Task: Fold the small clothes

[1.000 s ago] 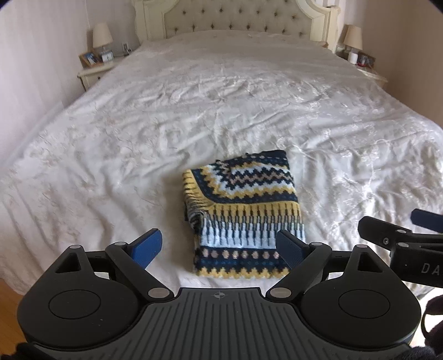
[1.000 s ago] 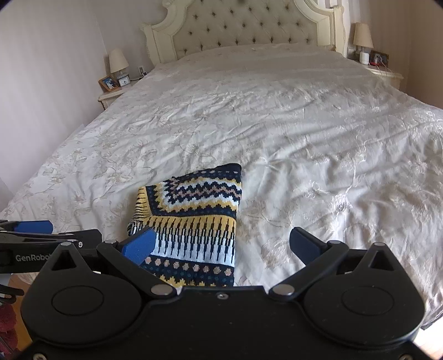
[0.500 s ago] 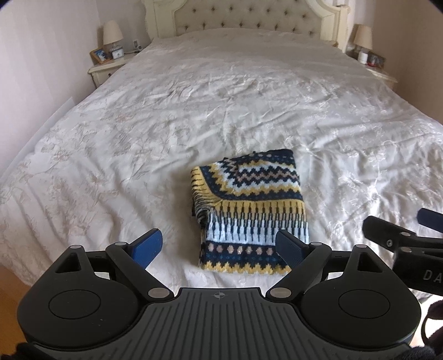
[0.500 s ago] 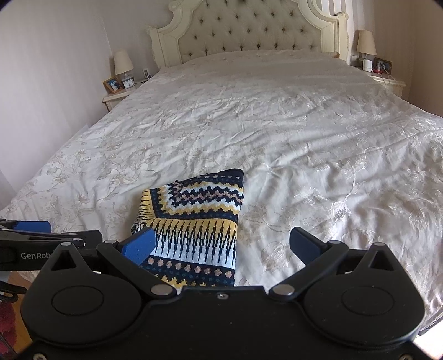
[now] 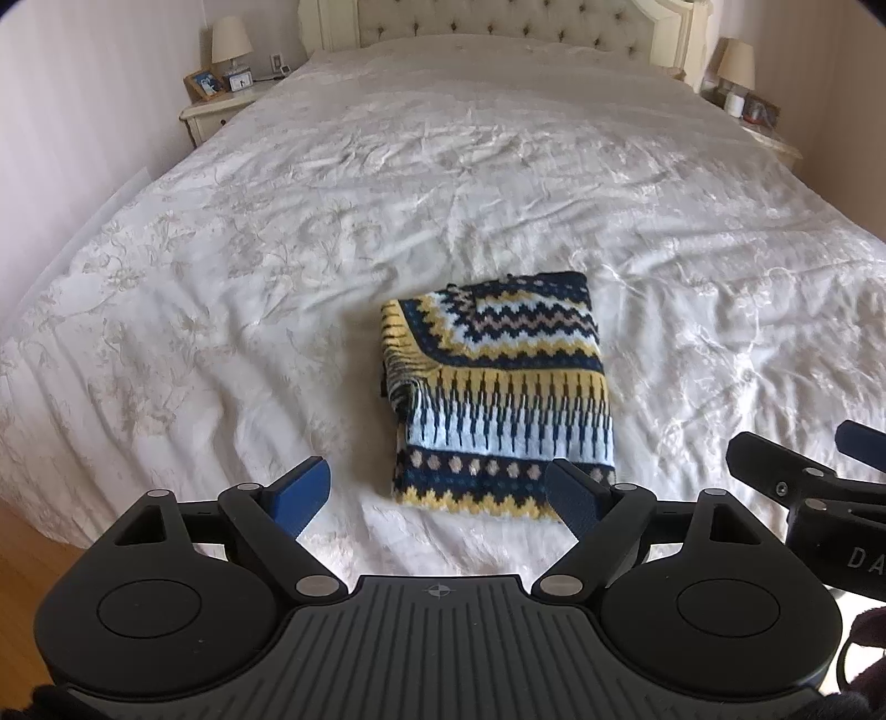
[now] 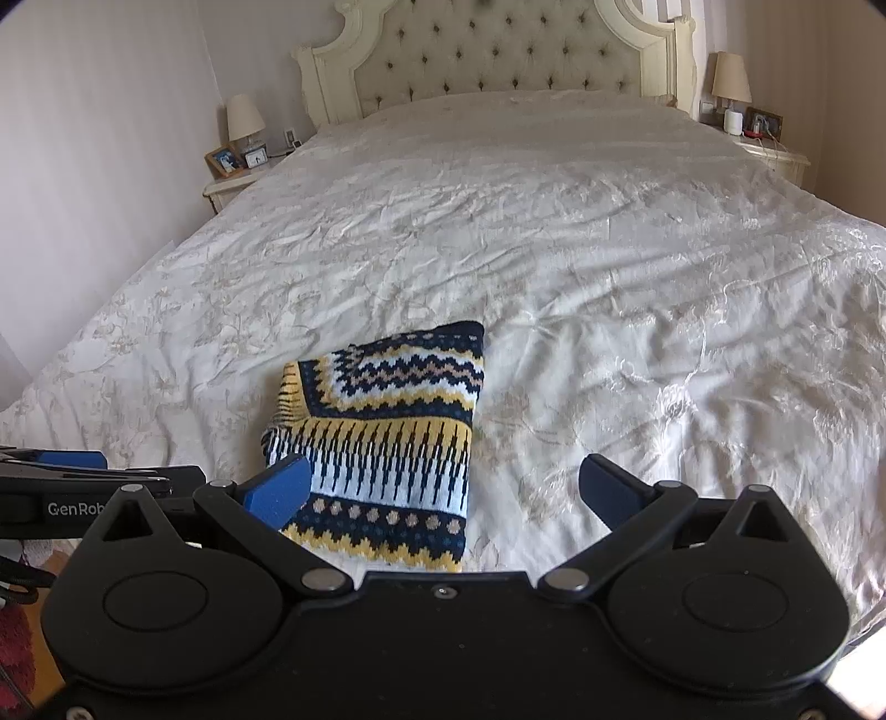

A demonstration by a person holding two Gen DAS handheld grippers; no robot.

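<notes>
A folded knit sweater [image 5: 498,399] in navy, yellow, white and pale blue zigzag bands lies flat on the white bedspread [image 5: 249,266], near the foot of the bed. My left gripper [image 5: 437,493] hovers just short of its near edge. Its jaws are closing slightly but still stand wide, with nothing between them. In the right wrist view the sweater [image 6: 382,437] sits left of centre. My right gripper [image 6: 443,490] is open and empty above the sweater's near right corner. Each gripper also shows in the other's view: the right gripper [image 5: 803,482] and the left gripper [image 6: 83,471].
The bed runs back to a tufted cream headboard [image 6: 498,50]. A nightstand with a lamp [image 6: 243,119] and photo frame stands at the back left, another lamp [image 6: 731,77] at the back right. Wooden floor [image 5: 33,559] shows by the bed's near left edge.
The sweater lies where it was. The left gripper's blue pads stand slightly closer together. Both views have shifted a little, so the sweater sits slightly further right in the left wrist view.
</notes>
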